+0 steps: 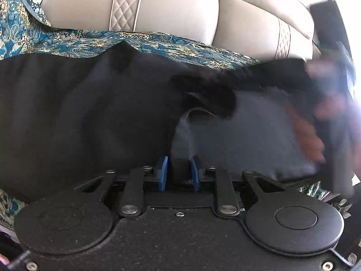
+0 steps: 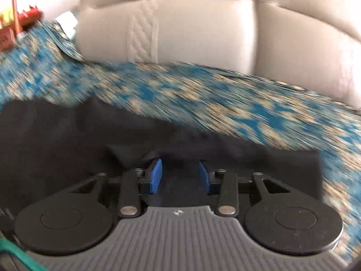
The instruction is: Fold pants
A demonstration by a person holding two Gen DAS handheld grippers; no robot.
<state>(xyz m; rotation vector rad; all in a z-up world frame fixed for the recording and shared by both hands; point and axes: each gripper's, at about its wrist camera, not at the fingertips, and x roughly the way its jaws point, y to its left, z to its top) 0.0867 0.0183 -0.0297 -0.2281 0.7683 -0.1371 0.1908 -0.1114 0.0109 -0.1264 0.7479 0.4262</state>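
Dark pants [image 1: 90, 113] lie spread on a blue and gold patterned cover [image 1: 67, 43]. My left gripper [image 1: 179, 174] is at their near edge with its blue pads [image 1: 163, 174] close together. A raised fold of the cloth is pinched between them. To the right, a lighter turned-over part of the pants [image 1: 248, 135] hangs toward a blurred hand [image 1: 309, 135] on the other gripper. In the right wrist view my right gripper [image 2: 180, 176] is low over the pants [image 2: 56, 140]. Its pads [image 2: 156, 176] stand apart, with dark cloth beneath and no clear pinch. This view is motion-blurred.
A beige padded backrest [image 1: 169, 4] rises behind the cover [image 2: 225, 103]. Red and brown items [image 2: 20, 24] sit at the far left in the right wrist view. A green cord [image 2: 18, 255] crosses the bottom left corner.
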